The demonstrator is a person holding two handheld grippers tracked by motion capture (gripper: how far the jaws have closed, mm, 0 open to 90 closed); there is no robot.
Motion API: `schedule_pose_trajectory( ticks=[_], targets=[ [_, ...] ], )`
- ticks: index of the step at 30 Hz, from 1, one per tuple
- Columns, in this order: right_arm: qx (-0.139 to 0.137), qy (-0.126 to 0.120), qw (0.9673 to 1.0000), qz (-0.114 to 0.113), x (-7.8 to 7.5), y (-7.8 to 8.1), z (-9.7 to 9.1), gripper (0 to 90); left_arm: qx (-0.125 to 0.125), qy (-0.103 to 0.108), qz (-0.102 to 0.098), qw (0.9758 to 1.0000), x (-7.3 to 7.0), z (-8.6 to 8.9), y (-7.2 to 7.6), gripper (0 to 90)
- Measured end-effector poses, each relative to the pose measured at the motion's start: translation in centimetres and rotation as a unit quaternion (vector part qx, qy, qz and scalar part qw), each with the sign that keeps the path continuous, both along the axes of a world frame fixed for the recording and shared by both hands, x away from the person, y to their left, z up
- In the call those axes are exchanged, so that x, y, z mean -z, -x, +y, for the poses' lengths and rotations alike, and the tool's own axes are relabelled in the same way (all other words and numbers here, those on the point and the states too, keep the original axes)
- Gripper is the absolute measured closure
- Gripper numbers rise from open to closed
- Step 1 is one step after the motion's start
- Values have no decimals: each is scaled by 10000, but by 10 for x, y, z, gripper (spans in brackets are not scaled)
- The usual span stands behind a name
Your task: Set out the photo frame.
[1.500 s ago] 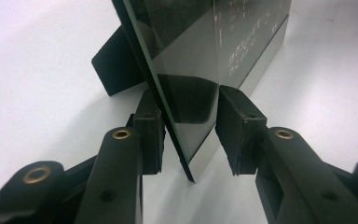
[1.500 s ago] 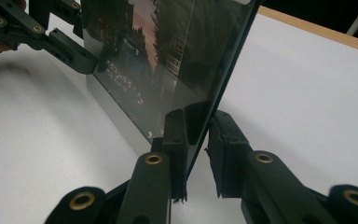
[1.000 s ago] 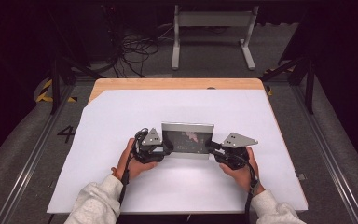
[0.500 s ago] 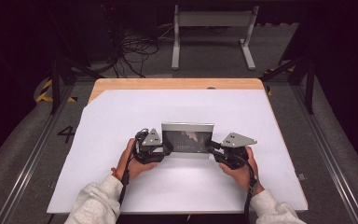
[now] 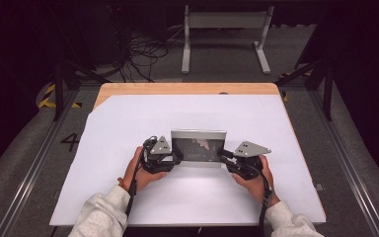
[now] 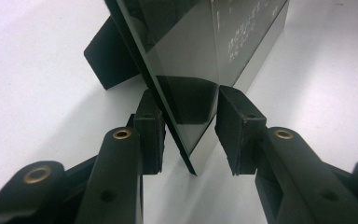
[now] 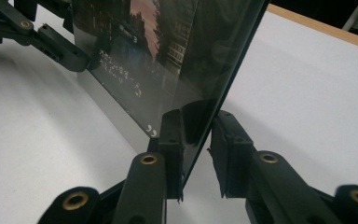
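A silver-edged picture frame (image 5: 198, 148) with a dark glossy picture stands upright in the middle of the white table (image 5: 128, 118). My left gripper (image 5: 176, 159) clasps its left edge and my right gripper (image 5: 223, 159) its right edge. In the left gripper view the jaws (image 6: 191, 130) straddle the frame's (image 6: 191, 42) lower corner, with the pads against front and back; a black prop leg (image 6: 107, 60) sticks out behind. In the right gripper view the jaws (image 7: 196, 144) pinch the frame's (image 7: 144, 56) other corner, and the left gripper (image 7: 51, 37) shows at the far end.
A white sheet covers the table, with a strip of bare wood (image 5: 187, 89) along the far edge. Beyond it on the floor are a grey metal stand (image 5: 224, 29) and loose cables (image 5: 143, 54). Rails run along both sides of the table.
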State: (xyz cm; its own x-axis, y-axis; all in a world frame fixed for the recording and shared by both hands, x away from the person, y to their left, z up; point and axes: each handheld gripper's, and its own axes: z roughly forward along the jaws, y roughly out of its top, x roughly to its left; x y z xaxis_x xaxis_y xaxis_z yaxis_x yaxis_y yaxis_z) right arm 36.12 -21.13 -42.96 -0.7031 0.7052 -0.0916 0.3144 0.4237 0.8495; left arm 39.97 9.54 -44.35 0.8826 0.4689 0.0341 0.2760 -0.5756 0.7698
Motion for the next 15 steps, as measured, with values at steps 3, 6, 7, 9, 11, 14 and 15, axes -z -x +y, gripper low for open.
schedule_pose_trajectory(
  ticks=[3, 6, 7, 9, 11, 14, 15],
  targets=[
    [-13, 6, 10000, -18, -1, 1, -1, 753, -25, 21, -26, 10000, -1, 1, 1, 639],
    [-29, 9, 10000, -37, -2, 2, -2, 744, -53, 46, -38, 10000, -2, 3, 2, 641],
    [-29, 9, 10000, -37, -2, 2, -2, 744, -53, 46, -38, 10000, -2, 3, 2, 641],
    [-39, 40, 10000, -50, -2, 3, -2, 743, -67, 82, -36, 9999, -3, 5, 3, 640],
    [-36, 54, 10000, -54, -2, 4, -3, 742, -74, 123, -26, 9999, -4, 8, 3, 635],
    [-31, 66, 9999, -91, -4, 6, -5, 739, -94, 138, -51, 9998, -6, 10, 5, 634],
    [-39, 77, 9999, -100, -4, 7, -5, 737, -90, 133, -53, 9999, -6, 11, 6, 631]
  ],
)
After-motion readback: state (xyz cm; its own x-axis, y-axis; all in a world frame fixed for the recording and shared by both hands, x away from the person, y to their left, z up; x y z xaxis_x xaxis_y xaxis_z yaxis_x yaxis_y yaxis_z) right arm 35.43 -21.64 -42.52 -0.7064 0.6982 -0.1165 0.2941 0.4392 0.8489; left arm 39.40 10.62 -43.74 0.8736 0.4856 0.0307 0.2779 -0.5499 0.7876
